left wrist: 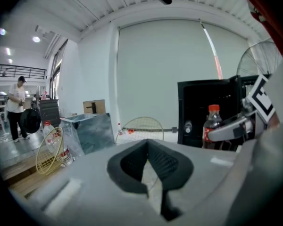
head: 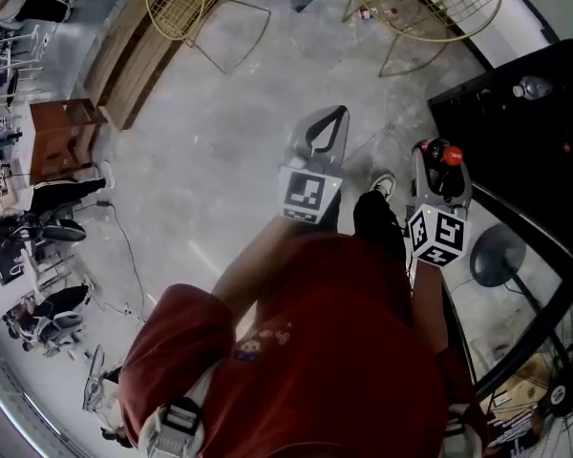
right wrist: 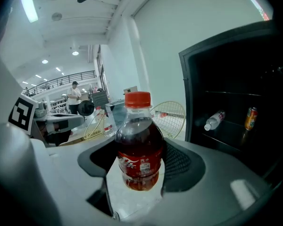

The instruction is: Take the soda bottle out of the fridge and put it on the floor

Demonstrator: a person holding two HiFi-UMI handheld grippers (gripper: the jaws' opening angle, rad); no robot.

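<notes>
The soda bottle [right wrist: 137, 126], dark cola with a red cap and red label, stands upright between the pads of my right gripper [right wrist: 140, 149], which is shut on its body. In the head view, the bottle's red cap [head: 451, 156] shows above my right gripper [head: 439, 172], just left of the open black fridge [head: 535, 141] and well above the grey floor [head: 229, 160]. My left gripper [head: 328, 122] hangs to the left of it, shut with nothing in it; its pads [left wrist: 167, 161] meet at the tips. From the left gripper view the bottle [left wrist: 211, 124] is at the right.
Inside the fridge [right wrist: 236, 79] a water bottle [right wrist: 214, 121] lies on a shelf beside a can [right wrist: 250, 118]. Yellow wire chairs [head: 181, 3] stand on the floor ahead, a wooden bench [head: 124, 55] at left, a fan [head: 497, 256] at right. My shoe [head: 382, 185] is below.
</notes>
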